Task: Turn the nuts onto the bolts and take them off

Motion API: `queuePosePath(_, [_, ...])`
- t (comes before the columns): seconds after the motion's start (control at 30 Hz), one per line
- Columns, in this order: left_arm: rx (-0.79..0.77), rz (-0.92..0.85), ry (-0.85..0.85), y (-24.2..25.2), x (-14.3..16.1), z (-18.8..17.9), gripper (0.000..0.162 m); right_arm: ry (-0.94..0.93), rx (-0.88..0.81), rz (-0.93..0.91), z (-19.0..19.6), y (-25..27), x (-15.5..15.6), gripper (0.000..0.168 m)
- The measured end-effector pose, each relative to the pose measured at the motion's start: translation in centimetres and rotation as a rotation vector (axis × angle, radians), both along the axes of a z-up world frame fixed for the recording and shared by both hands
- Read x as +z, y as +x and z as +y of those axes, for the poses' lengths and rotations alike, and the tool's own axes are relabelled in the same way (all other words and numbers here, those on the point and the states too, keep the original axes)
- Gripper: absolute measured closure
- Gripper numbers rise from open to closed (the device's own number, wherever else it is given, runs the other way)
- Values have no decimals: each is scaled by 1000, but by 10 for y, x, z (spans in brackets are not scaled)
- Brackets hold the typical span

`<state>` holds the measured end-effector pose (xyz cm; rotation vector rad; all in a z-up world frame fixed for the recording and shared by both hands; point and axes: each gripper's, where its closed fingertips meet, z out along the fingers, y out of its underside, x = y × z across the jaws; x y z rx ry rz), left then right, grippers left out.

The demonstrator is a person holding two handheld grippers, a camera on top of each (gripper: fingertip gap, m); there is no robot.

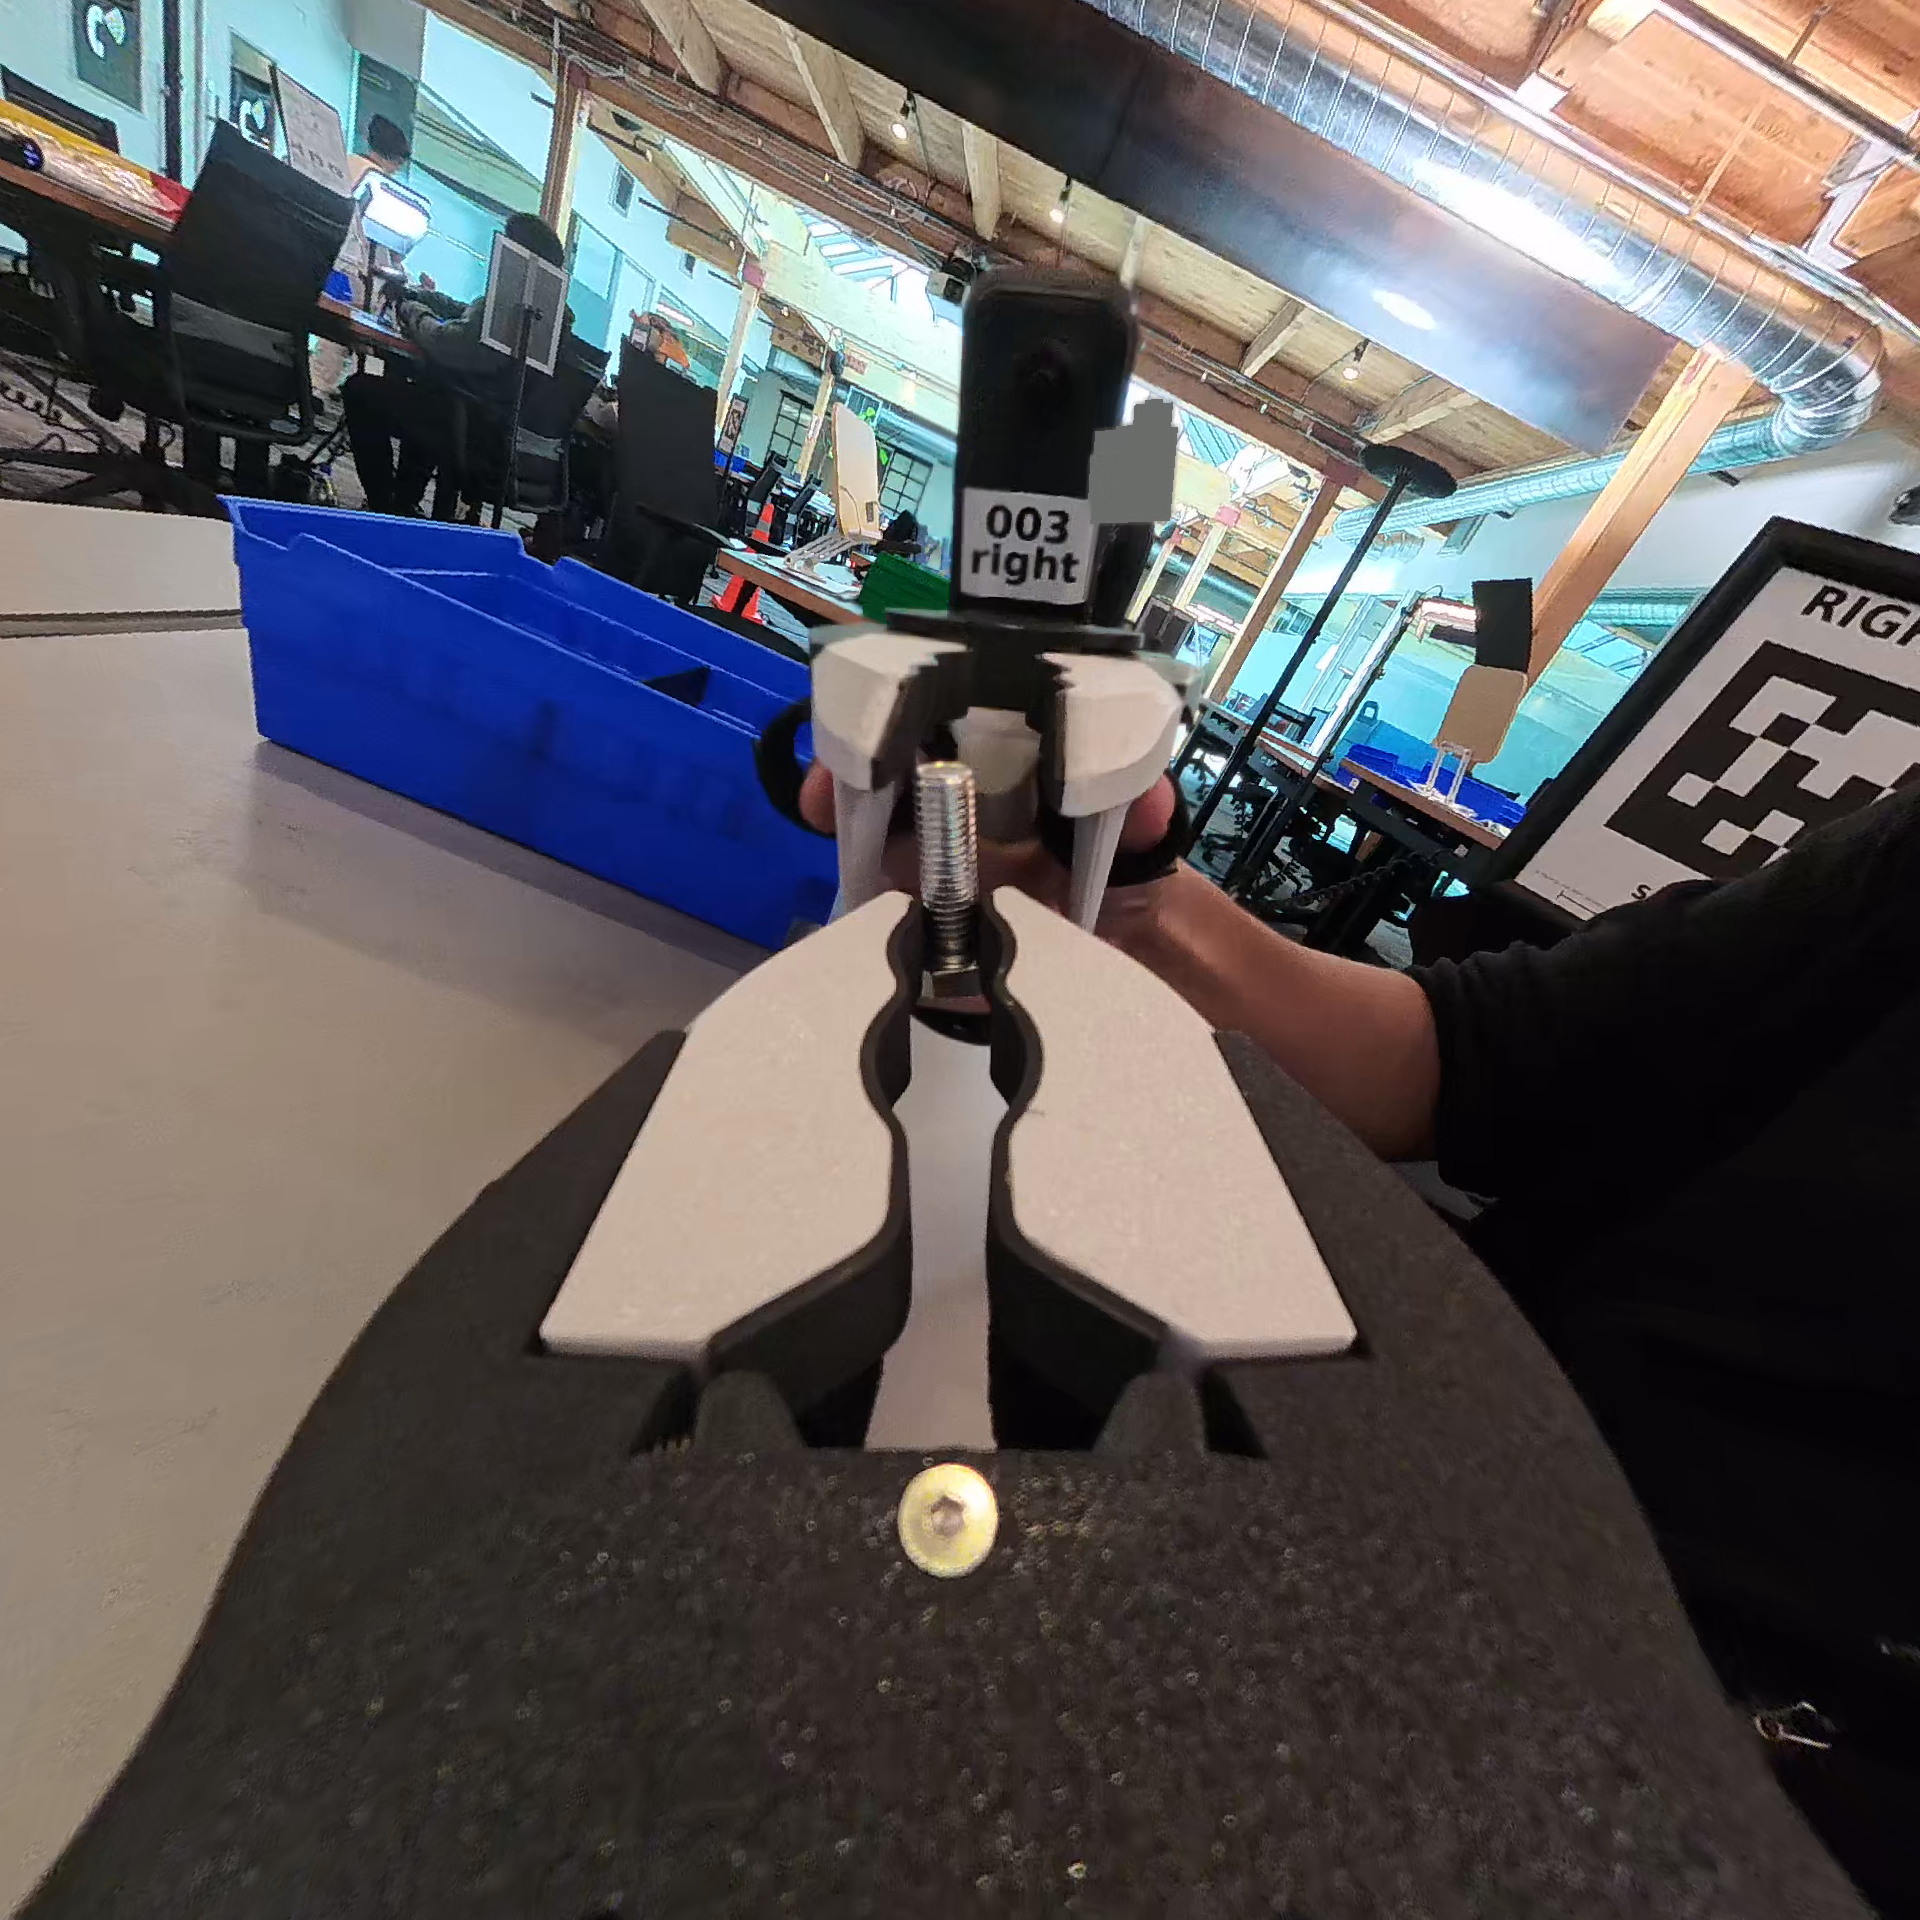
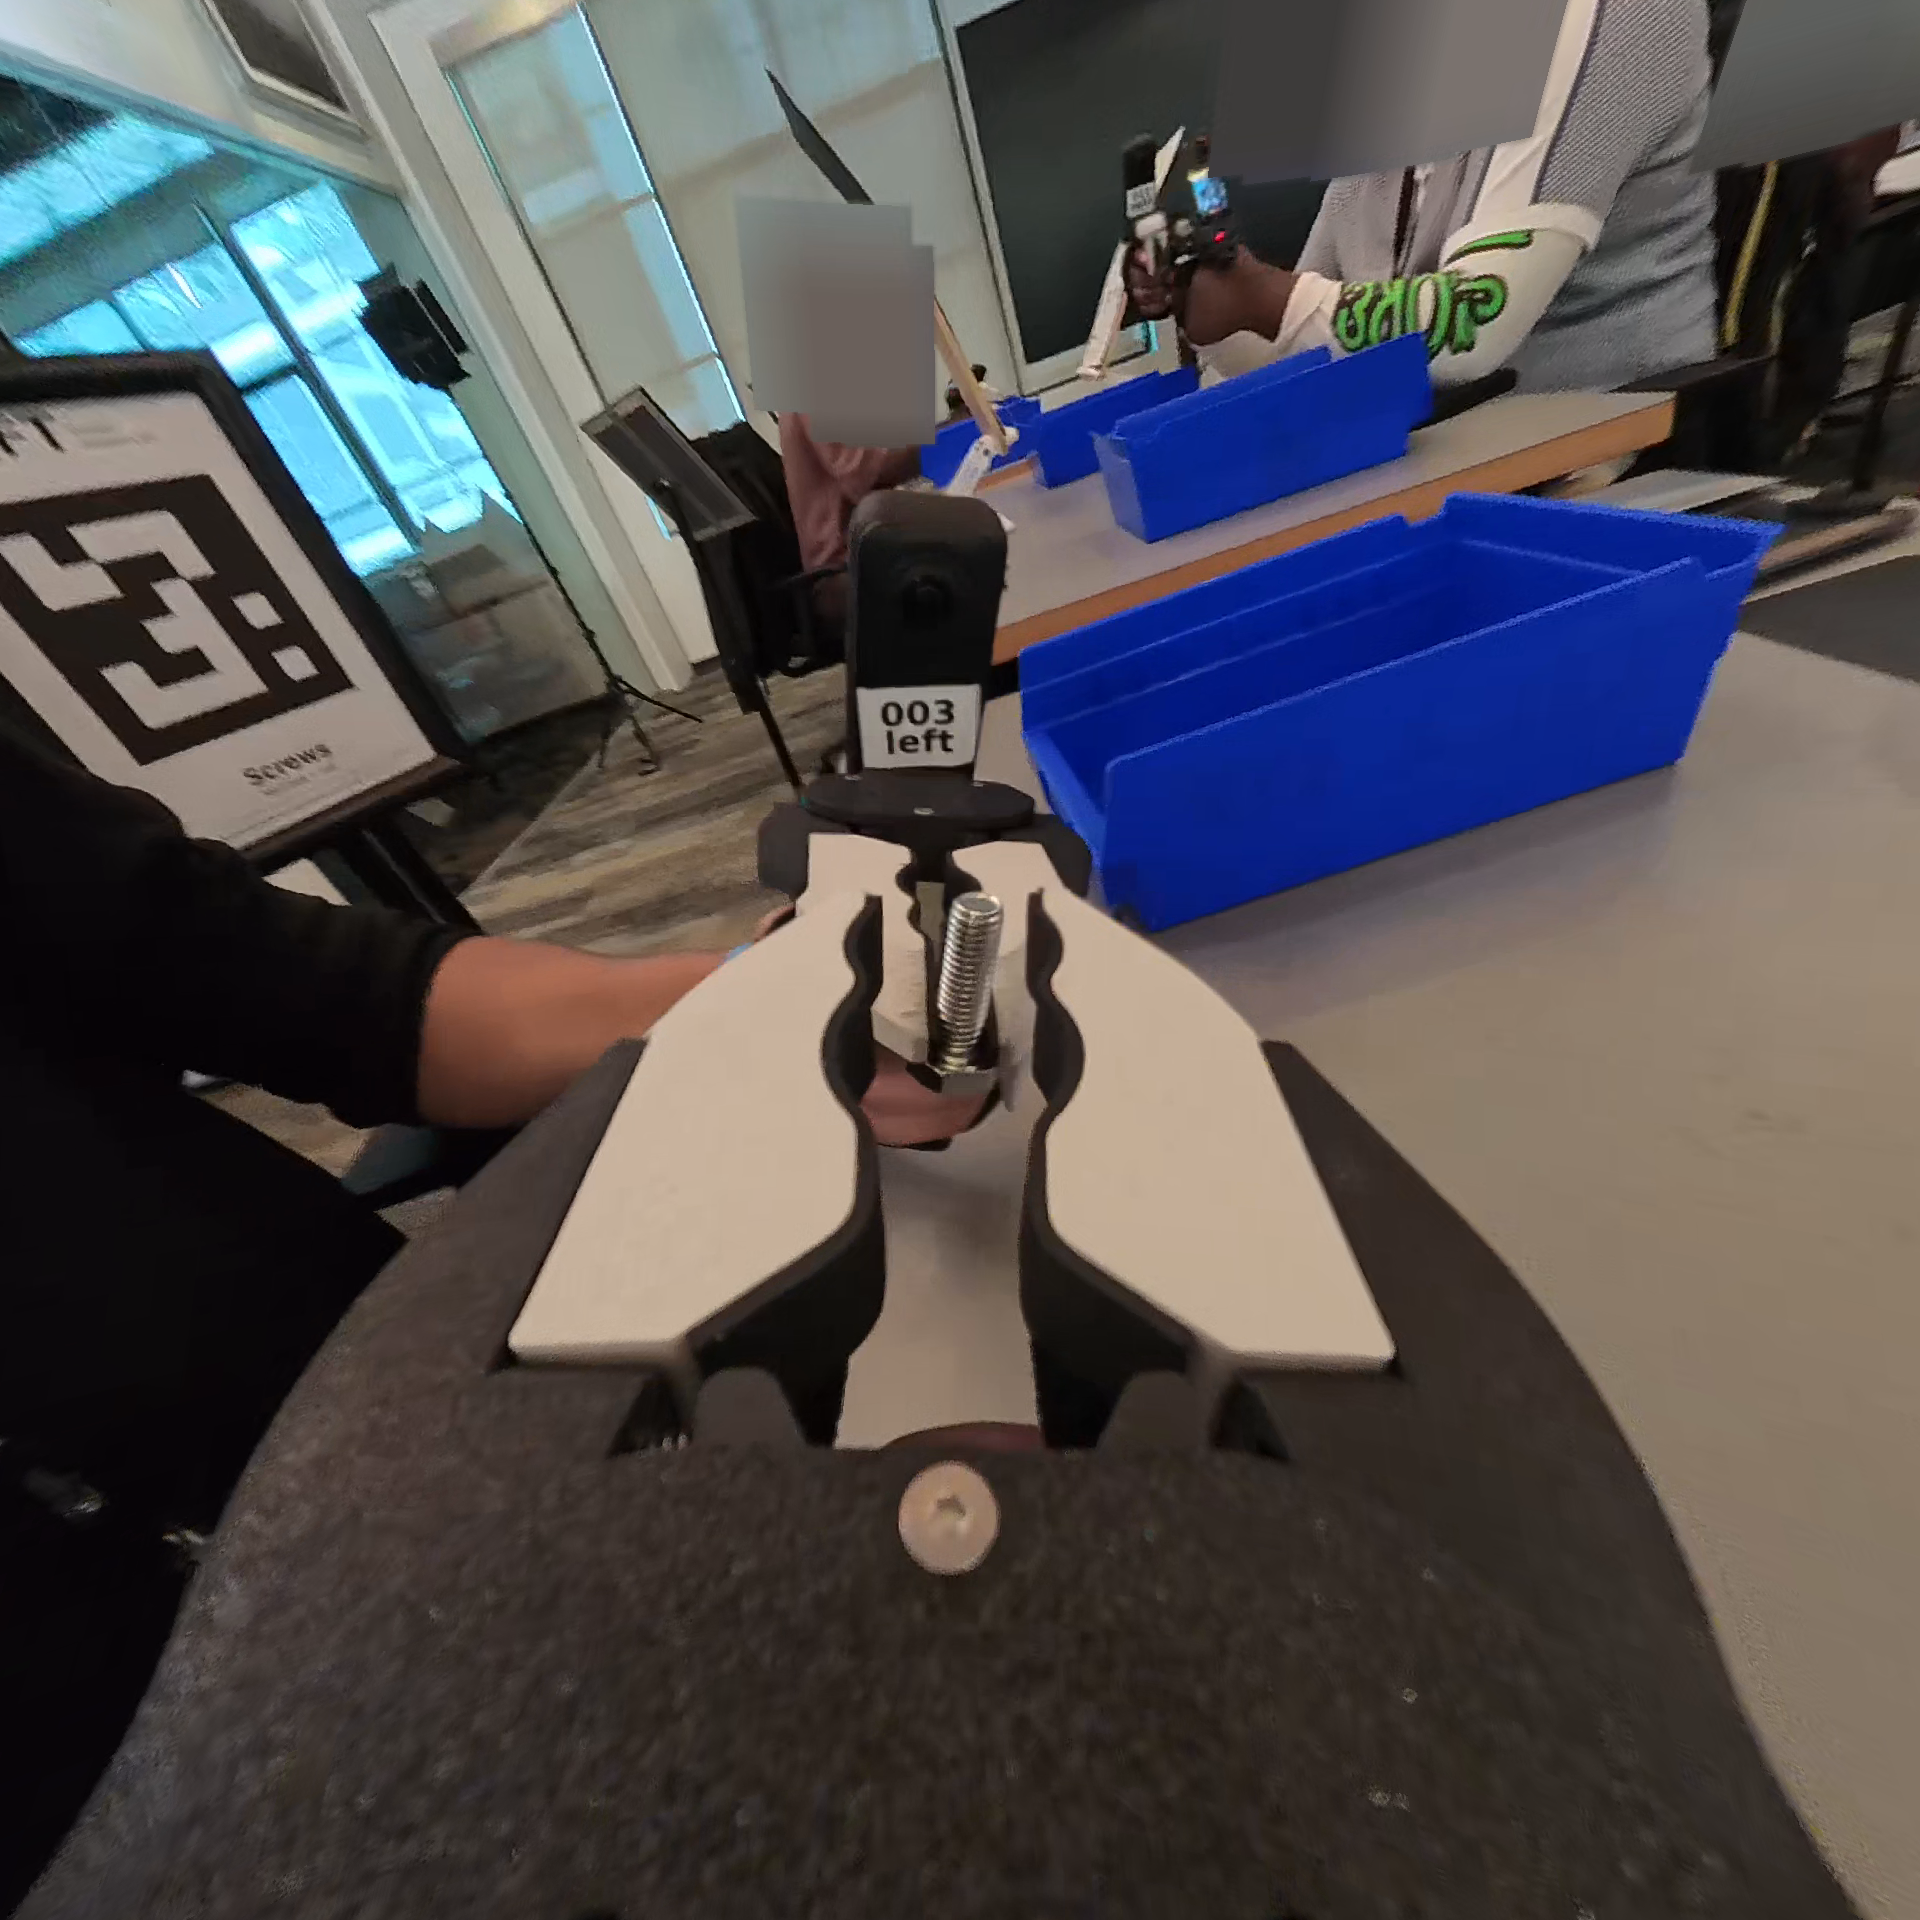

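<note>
A silver threaded bolt (image 1: 944, 831) stands upright, threaded end up. My left gripper (image 1: 945, 914) is shut on its hex head, above the grey table (image 1: 260, 1039). My right gripper (image 1: 982, 748) faces it from beyond with its white fingers spread on either side of the bolt's top. In the right wrist view the bolt (image 2: 966, 977) stands between my right gripper's (image 2: 951, 914) fingers without touching them, and the jaws are open. I see no separate nut. A hex piece sits at the bolt's lower end and I cannot tell nut from head.
A blue plastic bin (image 1: 499, 707) stands on the table behind the grippers; it also shows in the right wrist view (image 2: 1403, 707). A framed marker board (image 1: 1766, 748) stands at the table's side. The holder's forearm (image 2: 520, 1018) comes in from the left. More blue bins (image 2: 1247, 447) and people are at a farther table. Only a small space, under 4 cm, lies between the two pairs of fingers.
</note>
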<state>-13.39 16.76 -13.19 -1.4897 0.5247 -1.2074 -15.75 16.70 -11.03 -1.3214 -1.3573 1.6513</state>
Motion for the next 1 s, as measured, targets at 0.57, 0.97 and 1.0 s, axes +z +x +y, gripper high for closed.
queuePosePath(0.57, [138, 77, 39, -12, -3, 8, 122, -106, -30, -1, 19, 5, -2, 159])
queuePosePath(0.97, [304, 137, -29, -40, -22, 32, 124, 237, -760, -818, 322, 177, 29, 159])
queuePosePath(1.0, [298, 147, -32, -39, -24, 32, 125, 190, -746, -950, 337, 189, 3, 158])
